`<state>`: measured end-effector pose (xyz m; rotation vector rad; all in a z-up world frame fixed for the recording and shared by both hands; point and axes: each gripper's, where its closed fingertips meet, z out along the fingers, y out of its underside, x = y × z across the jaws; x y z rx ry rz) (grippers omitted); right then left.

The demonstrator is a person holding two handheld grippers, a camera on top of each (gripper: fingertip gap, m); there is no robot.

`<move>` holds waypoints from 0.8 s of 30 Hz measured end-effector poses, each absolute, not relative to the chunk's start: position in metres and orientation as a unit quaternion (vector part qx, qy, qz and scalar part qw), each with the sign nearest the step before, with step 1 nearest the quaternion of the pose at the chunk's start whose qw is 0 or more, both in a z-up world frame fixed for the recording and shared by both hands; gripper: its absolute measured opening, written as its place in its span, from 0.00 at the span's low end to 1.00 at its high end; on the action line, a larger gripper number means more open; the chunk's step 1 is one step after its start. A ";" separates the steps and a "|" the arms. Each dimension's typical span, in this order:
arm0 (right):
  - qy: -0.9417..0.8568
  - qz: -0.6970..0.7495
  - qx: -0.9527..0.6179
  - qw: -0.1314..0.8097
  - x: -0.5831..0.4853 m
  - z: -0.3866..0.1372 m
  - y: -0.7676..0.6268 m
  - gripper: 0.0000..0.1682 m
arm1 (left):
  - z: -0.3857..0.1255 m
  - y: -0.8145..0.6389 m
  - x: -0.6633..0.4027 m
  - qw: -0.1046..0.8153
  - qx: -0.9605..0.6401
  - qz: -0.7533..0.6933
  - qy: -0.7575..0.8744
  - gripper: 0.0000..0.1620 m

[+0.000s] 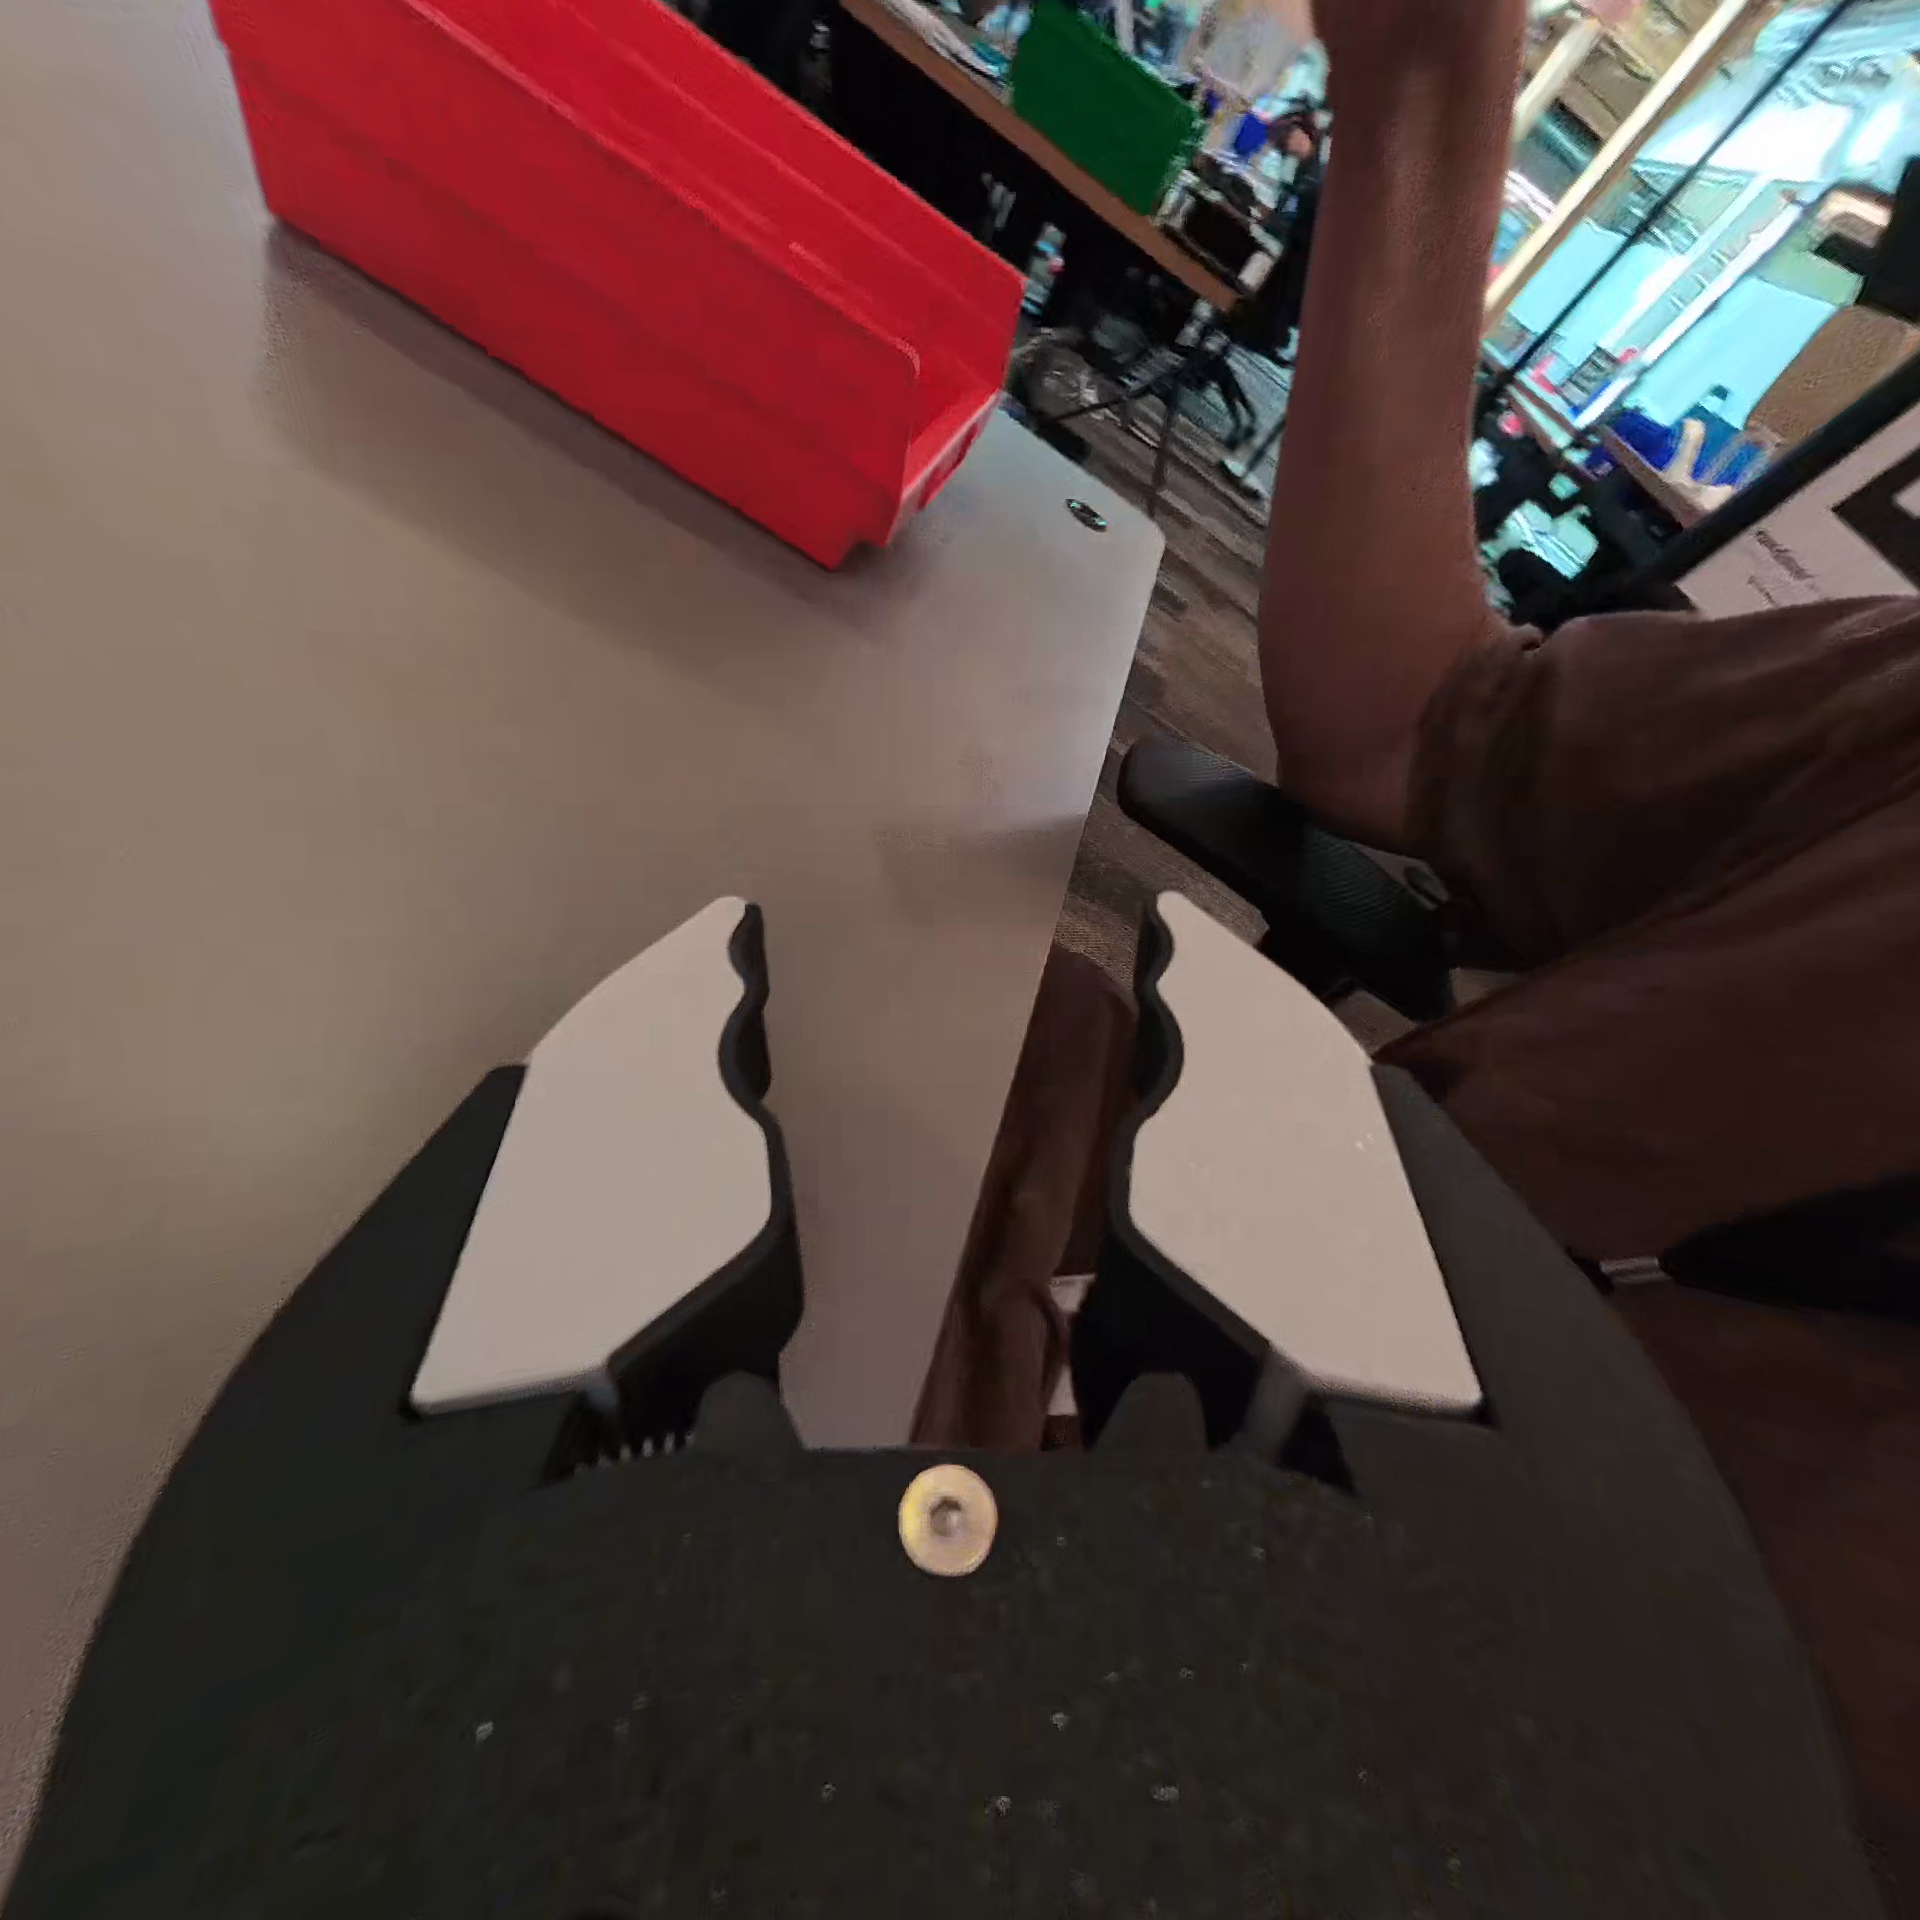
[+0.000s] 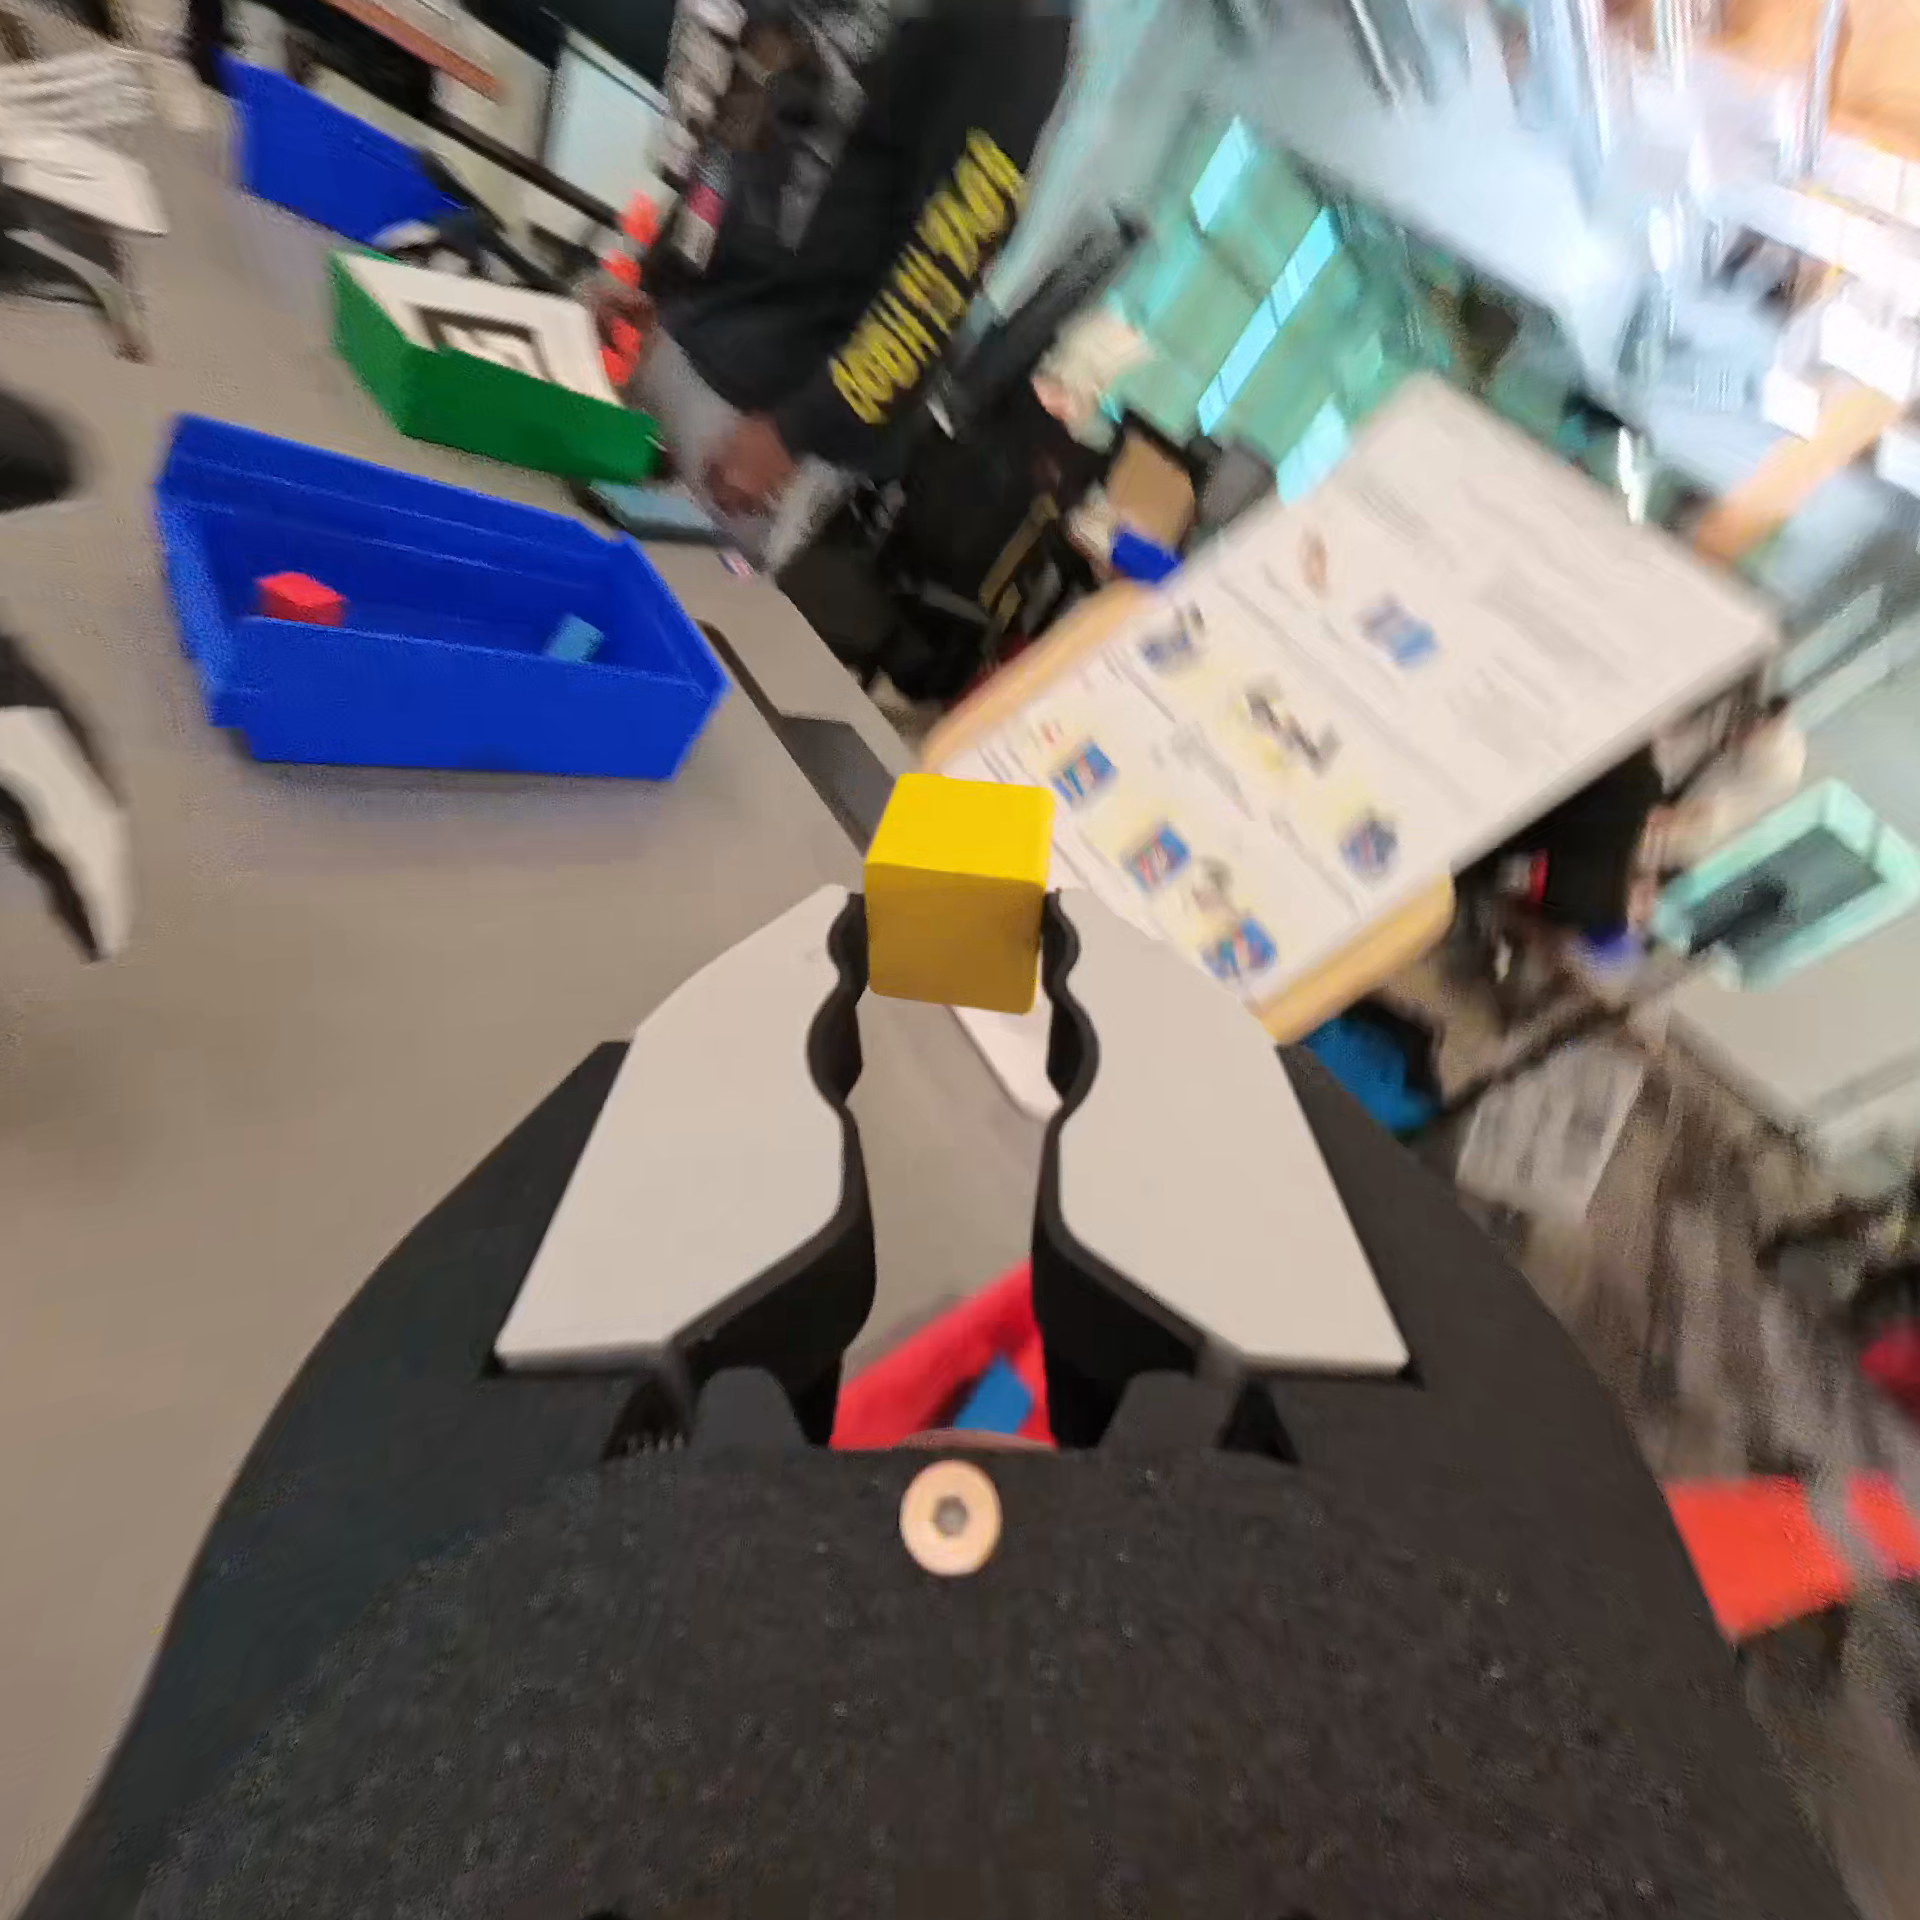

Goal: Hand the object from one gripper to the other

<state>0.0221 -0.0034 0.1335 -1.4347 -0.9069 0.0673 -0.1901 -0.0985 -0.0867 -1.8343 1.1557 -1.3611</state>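
One yellow cube (image 2: 954, 894) pinched in right gripper (image 2: 954, 935) jaws; left gripper (image 1: 951, 935) jaws apart, empty.

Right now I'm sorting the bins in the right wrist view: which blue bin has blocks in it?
The nearer blue bin, in front of the green bin: it holds a red block and a blue block. The farther blue bin shows no contents.

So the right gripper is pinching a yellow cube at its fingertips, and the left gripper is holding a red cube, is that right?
Not quite. The right gripper does pinch the yellow cube at its fingertips, but the left gripper holds nothing: the left wrist view shows its jaws open and empty, above the table edge.
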 end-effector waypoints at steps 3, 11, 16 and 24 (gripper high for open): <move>-0.266 0.009 -0.757 0.596 0.102 0.110 0.021 0.19 | -0.112 -0.096 -0.201 0.343 -0.712 -0.444 0.423 0.42; -0.165 -0.051 -0.935 0.309 0.186 -0.030 0.025 0.19 | -0.134 -0.065 -0.214 0.408 -0.736 -0.332 0.426 0.40; -0.158 -0.021 -0.983 0.089 0.187 -0.114 -0.010 0.19 | -0.143 -0.071 -0.212 0.391 -0.737 -0.326 0.444 0.41; -0.147 -0.055 -0.987 0.029 0.205 -0.156 0.001 0.19 | -0.144 -0.077 -0.210 0.391 -0.729 -0.317 0.464 0.41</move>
